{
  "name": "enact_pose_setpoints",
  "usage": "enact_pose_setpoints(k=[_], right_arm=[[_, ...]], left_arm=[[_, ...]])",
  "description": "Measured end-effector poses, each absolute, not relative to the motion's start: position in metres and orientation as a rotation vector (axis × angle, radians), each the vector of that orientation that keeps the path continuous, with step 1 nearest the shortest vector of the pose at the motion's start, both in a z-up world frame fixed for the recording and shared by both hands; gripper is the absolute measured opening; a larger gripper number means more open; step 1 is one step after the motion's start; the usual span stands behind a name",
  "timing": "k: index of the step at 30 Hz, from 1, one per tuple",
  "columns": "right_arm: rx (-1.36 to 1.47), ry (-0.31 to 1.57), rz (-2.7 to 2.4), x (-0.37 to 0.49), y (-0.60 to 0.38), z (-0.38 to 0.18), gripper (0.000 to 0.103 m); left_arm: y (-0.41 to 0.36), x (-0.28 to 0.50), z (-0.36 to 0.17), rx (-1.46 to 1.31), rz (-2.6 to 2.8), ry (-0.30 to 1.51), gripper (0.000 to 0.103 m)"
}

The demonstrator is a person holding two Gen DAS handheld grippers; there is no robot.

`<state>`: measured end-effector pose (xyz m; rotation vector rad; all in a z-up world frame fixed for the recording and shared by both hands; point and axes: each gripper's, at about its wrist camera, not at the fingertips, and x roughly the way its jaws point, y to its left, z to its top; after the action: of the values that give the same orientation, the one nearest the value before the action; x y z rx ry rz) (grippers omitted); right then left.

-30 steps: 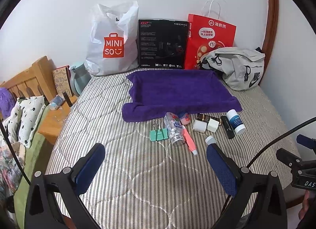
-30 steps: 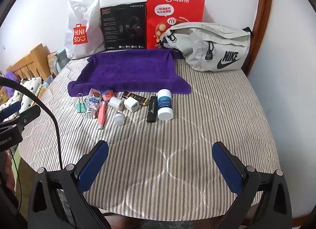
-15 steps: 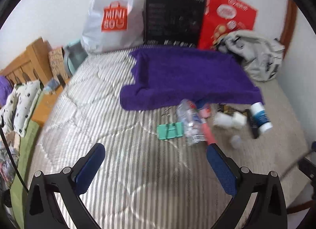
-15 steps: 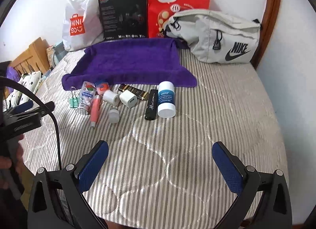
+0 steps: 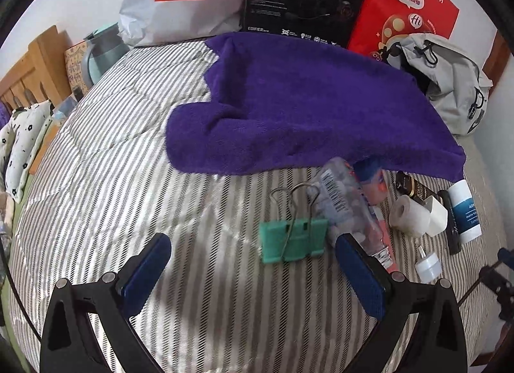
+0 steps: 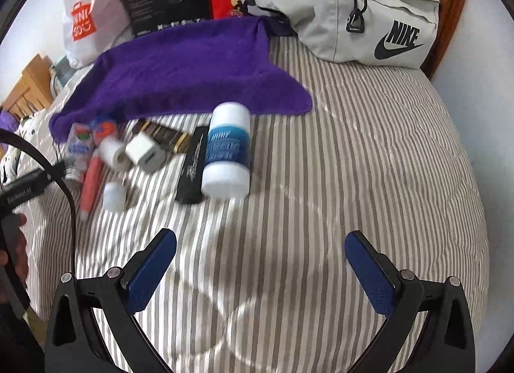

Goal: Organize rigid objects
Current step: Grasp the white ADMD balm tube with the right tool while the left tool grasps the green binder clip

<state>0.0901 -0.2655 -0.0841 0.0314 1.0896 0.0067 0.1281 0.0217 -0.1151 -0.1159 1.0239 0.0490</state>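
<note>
Both tools released, left tool (image 5: 252, 244), right tool (image 6: 260, 242), blue-capped item (image 5: 369, 170) seemingly half-hidden under towel (image 5: 305, 106)

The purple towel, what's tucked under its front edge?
Under the purple towel, the top of a blue and orange item and of a clear bottle slip beneath the front hem. Anything farther under it is covered.
</note>
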Motion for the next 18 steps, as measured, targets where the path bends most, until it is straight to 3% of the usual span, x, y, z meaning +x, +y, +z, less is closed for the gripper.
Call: enact_pose_setpoints(k=[18], right_arm=[[0.082, 1.082, 0.074, 0.165, -0.271, -0.115, 0.103]], left_arm=[[0.014, 0.132, -0.128, -0.059, 0.121, 0.985, 0.103]])
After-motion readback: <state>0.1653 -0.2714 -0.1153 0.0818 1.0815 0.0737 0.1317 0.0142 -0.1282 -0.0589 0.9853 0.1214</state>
